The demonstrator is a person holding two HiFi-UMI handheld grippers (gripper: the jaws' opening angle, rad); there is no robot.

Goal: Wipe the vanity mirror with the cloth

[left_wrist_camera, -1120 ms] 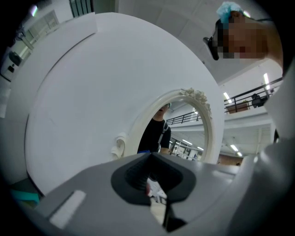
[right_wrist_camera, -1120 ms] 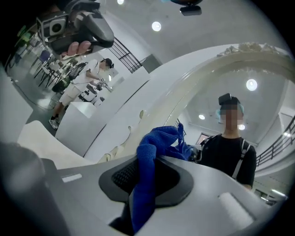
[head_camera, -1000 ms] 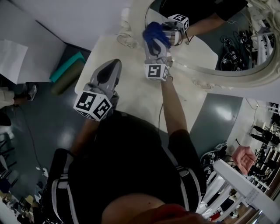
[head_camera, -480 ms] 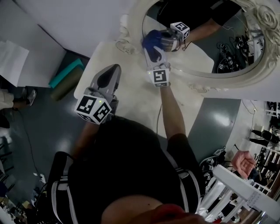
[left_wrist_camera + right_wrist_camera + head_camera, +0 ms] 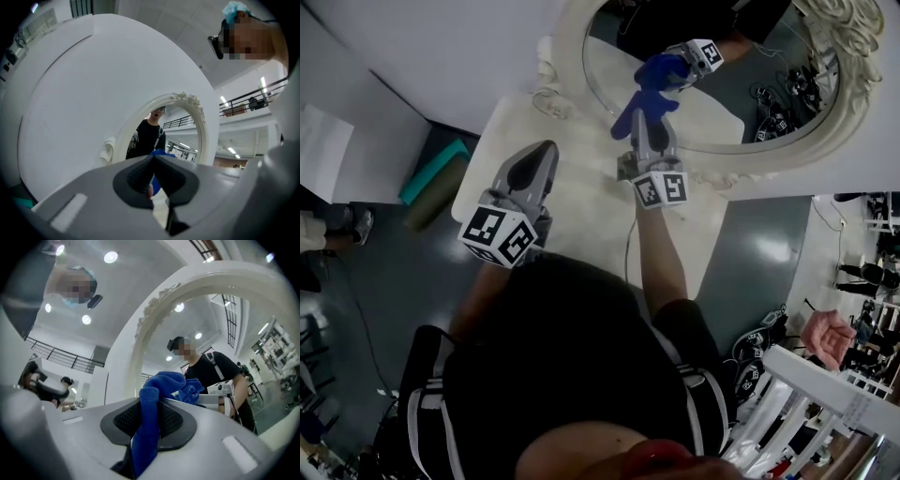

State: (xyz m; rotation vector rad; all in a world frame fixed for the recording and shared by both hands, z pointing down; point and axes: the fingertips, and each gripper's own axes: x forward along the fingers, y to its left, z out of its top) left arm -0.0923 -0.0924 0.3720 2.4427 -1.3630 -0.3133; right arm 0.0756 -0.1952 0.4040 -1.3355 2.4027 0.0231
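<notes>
Now your right gripper (image 5: pixel 644 105) holds the blue cloth (image 5: pixel 636 112) in its jaws against the far mirror (image 5: pixel 609 56). Your left gripper (image 5: pixel 540 157), jaws together and empty, hovers over the desk (image 5: pixel 591 211).

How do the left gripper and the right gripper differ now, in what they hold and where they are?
The right gripper is shut on the blue cloth; the left gripper is shut on nothing. The right gripper is up at the mirror, where the cloth seems to touch the glass; the left gripper hangs lower, over the table, apart from the mirror. Both point towards the mirror.
</notes>
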